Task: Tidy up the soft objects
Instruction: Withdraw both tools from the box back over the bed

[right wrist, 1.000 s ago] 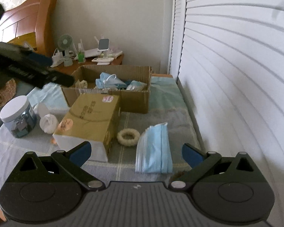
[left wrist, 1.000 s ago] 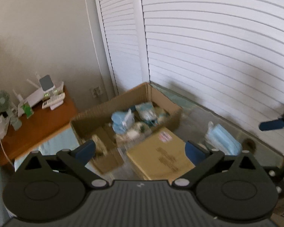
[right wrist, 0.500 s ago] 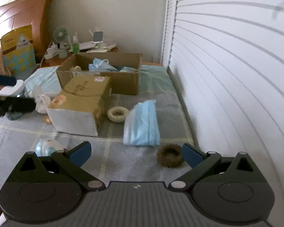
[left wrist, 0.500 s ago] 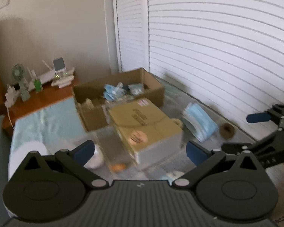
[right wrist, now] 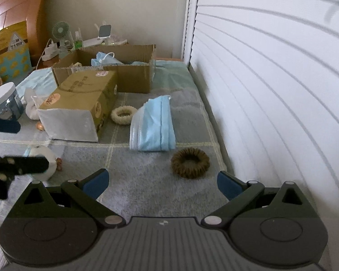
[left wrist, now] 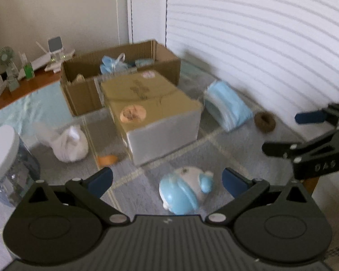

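Left wrist view: the left gripper [left wrist: 167, 178] is spread wide and empty over the blue-and-white plush [left wrist: 184, 189], which lies on the bed cover [right wrist: 147, 180] just ahead of its tips. The right gripper [right wrist: 161, 181], also wide open and empty, faces the brown ring [right wrist: 189, 162]; the mask stack [right wrist: 152, 124] and cream ring [right wrist: 123, 115] lie farther off, right of the closed box [right wrist: 79, 103]. The open carton [right wrist: 133, 76] at the far end already holds masks. I judge this the approach to a pick: lower, close on the plush or ring, then carry to the carton. Compared with 0.5 s ago, both grippers sit lower and nearer, and the plush has entered the left view.
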A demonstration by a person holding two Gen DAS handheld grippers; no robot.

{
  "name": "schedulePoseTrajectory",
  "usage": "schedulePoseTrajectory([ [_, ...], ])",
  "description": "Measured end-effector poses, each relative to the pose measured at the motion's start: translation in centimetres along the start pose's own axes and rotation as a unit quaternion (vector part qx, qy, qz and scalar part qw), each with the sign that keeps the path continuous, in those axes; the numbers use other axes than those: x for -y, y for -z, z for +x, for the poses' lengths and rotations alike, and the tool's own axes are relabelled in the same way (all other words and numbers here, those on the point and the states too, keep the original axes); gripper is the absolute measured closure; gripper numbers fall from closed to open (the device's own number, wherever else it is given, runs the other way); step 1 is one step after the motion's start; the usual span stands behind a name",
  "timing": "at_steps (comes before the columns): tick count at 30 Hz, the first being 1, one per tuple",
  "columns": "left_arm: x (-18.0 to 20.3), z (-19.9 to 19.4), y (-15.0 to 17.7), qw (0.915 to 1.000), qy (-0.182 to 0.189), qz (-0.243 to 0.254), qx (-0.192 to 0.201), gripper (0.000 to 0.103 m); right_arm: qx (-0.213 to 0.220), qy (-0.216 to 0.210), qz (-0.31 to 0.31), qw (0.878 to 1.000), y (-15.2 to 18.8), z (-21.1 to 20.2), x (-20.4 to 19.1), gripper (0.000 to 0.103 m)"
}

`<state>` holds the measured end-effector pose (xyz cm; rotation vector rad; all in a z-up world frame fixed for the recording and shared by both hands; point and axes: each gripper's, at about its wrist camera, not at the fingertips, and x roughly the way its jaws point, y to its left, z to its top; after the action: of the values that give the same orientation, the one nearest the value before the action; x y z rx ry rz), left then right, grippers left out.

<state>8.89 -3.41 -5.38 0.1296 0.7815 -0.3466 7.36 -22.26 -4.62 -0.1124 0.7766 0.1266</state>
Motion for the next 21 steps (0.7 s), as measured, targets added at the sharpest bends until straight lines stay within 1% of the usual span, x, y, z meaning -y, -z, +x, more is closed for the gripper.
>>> schedulePoseTrajectory([
  [10, -0.2, 2.1, 1.5, 0.9988, 0.014, -0.02, -0.043, 0.001, -0.022, 0.007, -0.001, 1.0, 0.5, 1.6, 0.1, 0.0],
  [11, -0.2, 2.3, 1.5, 0.9988, 0.012, -0.019, -0.043, 0.001, -0.024, 0.007, 0.0, 1.0, 0.6, 1.7, 0.2, 0.0],
  [13, 0.2, 2.6, 1.6, 0.999, -0.005, -0.004, -0.044, 0.0, -0.025, 0.006, 0.001, 1.0, 0.7, 1.8, 0.3, 0.0],
  [21, 0.3, 2.4, 2.2, 0.9995, -0.007, -0.007, -0.031, 0.0, -0.038, 0.003, 0.002, 0.999, 1.1, 2.7, 0.4, 0.0],
])
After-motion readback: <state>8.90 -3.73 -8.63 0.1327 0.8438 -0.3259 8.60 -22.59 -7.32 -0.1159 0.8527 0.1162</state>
